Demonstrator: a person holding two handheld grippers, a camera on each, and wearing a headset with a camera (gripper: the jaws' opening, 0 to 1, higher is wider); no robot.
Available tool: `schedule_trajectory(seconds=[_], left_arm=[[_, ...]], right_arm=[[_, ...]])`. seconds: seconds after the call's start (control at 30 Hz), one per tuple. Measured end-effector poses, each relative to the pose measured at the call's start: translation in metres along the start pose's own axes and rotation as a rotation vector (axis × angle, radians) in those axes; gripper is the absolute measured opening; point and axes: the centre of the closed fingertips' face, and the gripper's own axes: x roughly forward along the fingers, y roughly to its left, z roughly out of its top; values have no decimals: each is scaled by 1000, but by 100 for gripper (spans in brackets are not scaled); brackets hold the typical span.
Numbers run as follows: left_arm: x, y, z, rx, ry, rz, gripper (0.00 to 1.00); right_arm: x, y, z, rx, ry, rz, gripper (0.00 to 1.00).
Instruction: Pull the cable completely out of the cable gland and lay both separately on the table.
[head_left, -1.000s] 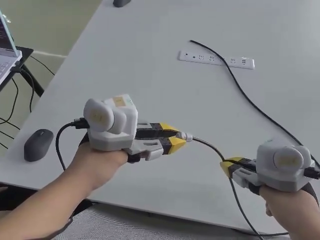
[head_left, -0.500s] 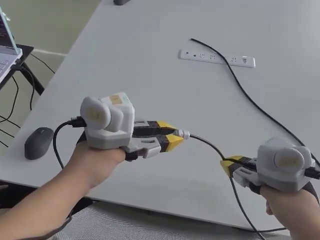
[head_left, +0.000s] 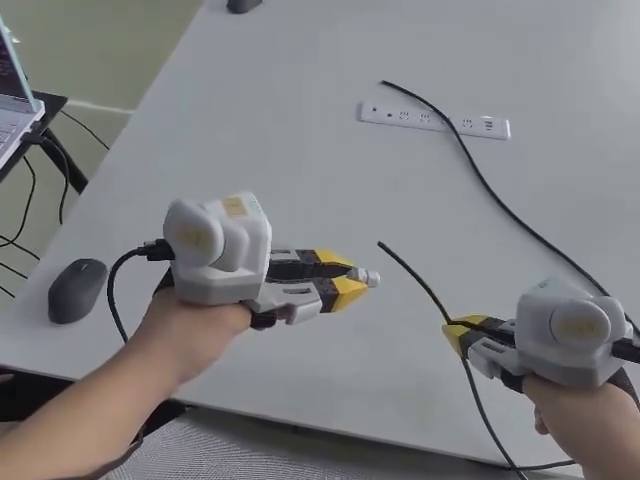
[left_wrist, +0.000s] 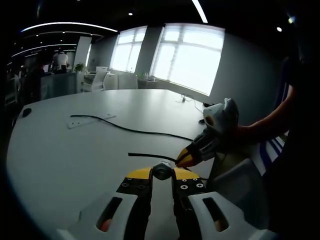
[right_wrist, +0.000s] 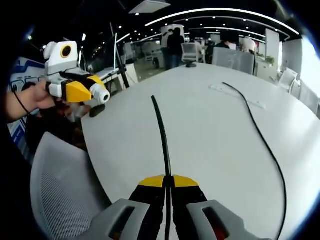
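My left gripper is shut on a small grey cable gland, which sticks out past the yellow jaw tips above the near table edge. In the left gripper view the gland is pinched between the jaws. The thin black cable is out of the gland; its free end hangs in the air a little to the right of it. My right gripper is shut on the cable further along, at the lower right. In the right gripper view the cable runs straight up from my right gripper, and the left gripper is off to the left.
A white power strip lies at the far middle of the grey table, and its black cord trails toward the right edge. A dark mouse rests near the left edge. A mesh chair stands below the table's near side.
The cable end has slipped out of the gland; the two are now apart. The left gripper drew slightly left with the gland, and the right one kept hold of the cable.
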Motion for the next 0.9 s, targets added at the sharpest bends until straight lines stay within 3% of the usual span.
schedule_trajectory(seconds=[0.3, 0.53, 0.7, 0.9], left_arm=[[-2, 7, -7, -6, 3, -11, 15], [-7, 11, -8, -11, -3, -14, 15], [-11, 16, -12, -27, -17, -14, 15], [-14, 20, -23, -36, -19, -16, 15]], right_arm=[[1, 4, 14, -27, -1, -6, 0], [10, 10, 26, -113, 22, -17, 0], [16, 11, 39, -131, 22, -19, 0], [23, 10, 56, -169, 35, -28, 0]])
